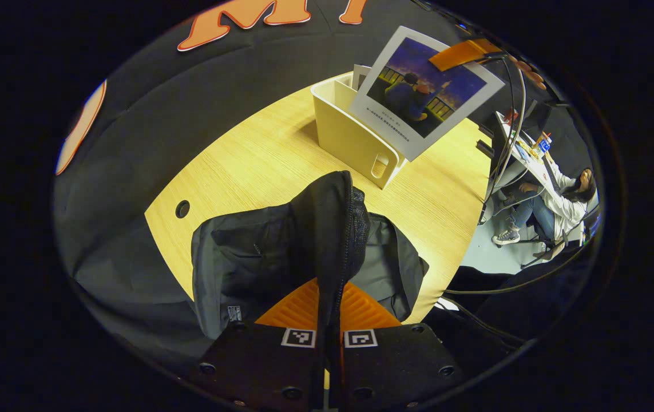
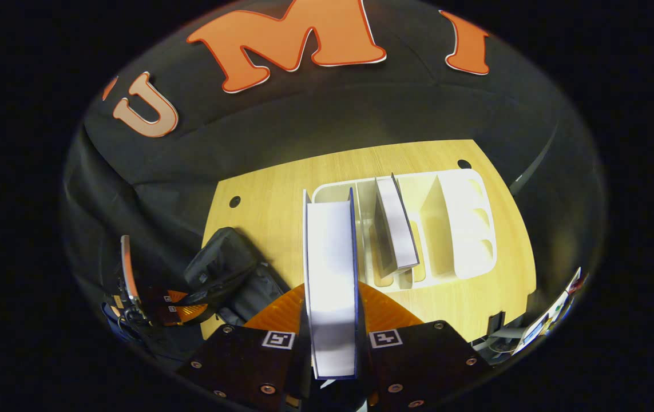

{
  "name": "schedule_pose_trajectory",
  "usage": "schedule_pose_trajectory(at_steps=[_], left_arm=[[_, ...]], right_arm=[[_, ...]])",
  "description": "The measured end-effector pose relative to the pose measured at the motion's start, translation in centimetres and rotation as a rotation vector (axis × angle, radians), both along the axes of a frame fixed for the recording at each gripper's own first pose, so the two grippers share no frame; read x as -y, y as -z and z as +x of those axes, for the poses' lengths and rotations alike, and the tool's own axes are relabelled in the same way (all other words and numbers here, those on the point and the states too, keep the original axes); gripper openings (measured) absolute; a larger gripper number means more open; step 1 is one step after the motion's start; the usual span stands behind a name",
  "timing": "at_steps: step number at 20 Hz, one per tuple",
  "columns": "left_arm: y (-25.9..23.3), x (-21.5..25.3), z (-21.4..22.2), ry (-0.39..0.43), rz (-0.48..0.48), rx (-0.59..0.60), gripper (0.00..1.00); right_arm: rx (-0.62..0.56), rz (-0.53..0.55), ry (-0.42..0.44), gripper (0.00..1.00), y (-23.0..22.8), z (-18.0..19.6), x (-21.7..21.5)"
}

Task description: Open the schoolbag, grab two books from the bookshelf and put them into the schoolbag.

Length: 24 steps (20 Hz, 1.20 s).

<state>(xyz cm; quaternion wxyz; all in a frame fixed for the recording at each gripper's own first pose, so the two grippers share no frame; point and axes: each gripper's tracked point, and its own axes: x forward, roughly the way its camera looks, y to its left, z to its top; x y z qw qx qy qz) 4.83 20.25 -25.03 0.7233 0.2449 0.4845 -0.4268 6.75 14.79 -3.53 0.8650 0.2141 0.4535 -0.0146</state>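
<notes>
Left gripper [image 1: 329, 320] is clamped on a raised fold of the black schoolbag [image 1: 281, 252], holding the zipper edge up off the wooden table [image 1: 258, 154]. Right gripper [image 2: 332, 337] has both fingers pressed on a book [image 2: 331, 269], spine edge up, lifted above the table just beside the white bookshelf [image 2: 464, 223]. A second book [image 2: 396, 229] stands tilted in a middle slot of the shelf. From the left gripper view the lifted book [image 1: 427, 88] hangs over the shelf [image 1: 349, 134]. Bag's opening looks parted, though the fold hides the inside.
</notes>
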Motion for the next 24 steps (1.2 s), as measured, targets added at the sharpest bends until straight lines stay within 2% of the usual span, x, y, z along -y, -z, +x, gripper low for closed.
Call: schedule_pose_trajectory(at_steps=[7, 11, 15, 24], left_arm=[[0.1, 0.1, 0.0, -0.018, -0.021, -0.001, 0.04], [0.1, 0.2, -0.3, -0.029, -0.045, -0.003, 0.04], [-0.6, 0.2, 0.0, -0.043, -0.063, -0.001, 0.04], [-1.6, 1.0, 0.6, -0.077, -0.090, 0.006, 0.04]], right_arm=[[0.096, 0.145, 0.032, 0.32, -1.3, -3.0, -1.3], [0.121, 0.261, 0.073, 0.32, 0.1, -4.9, -2.2], [0.149, 0.329, 0.099, 0.31, 0.9, -6.1, -2.8], [0.182, 0.522, 0.084, 0.30, 2.5, -8.2, -7.4]])
